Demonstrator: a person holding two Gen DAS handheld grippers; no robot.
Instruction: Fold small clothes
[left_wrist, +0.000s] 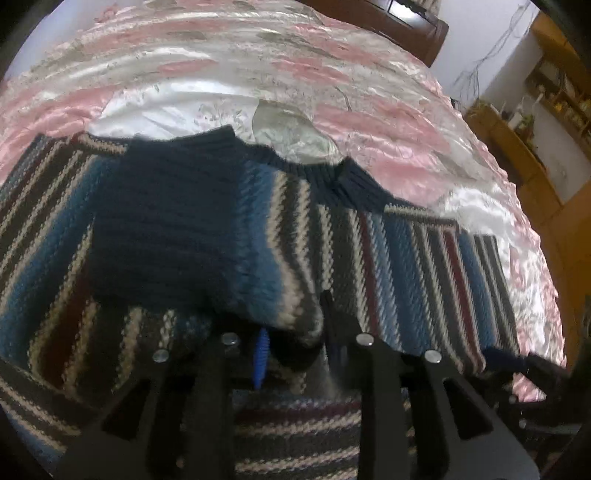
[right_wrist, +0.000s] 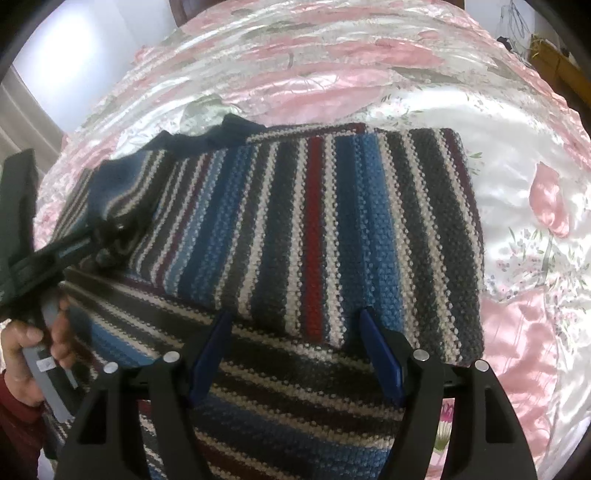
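Note:
A striped knit sweater (right_wrist: 332, 229) in blue, grey, white and red lies partly folded on the bed. Its sleeve (left_wrist: 192, 229), ending in a dark navy cuff, is raised off the body. My left gripper (left_wrist: 295, 332) is shut on that sleeve; one blue pad (left_wrist: 262, 354) shows beside the pinched fabric. Seen from the right wrist, the left gripper (right_wrist: 107, 229) holds the sleeve over the sweater's left part, with a hand (right_wrist: 33, 350) on its grey handle. Over the sweater's near edge my right gripper (right_wrist: 295, 315) stands open, holding nothing between its blue pads (right_wrist: 212, 350).
The sweater rests on a pink and white floral satin bedspread (right_wrist: 517, 229) that spreads out on all sides. A dark wooden headboard (left_wrist: 391, 26) is at the far end. Wooden shelves and cabinets (left_wrist: 543, 122) stand to the right of the bed.

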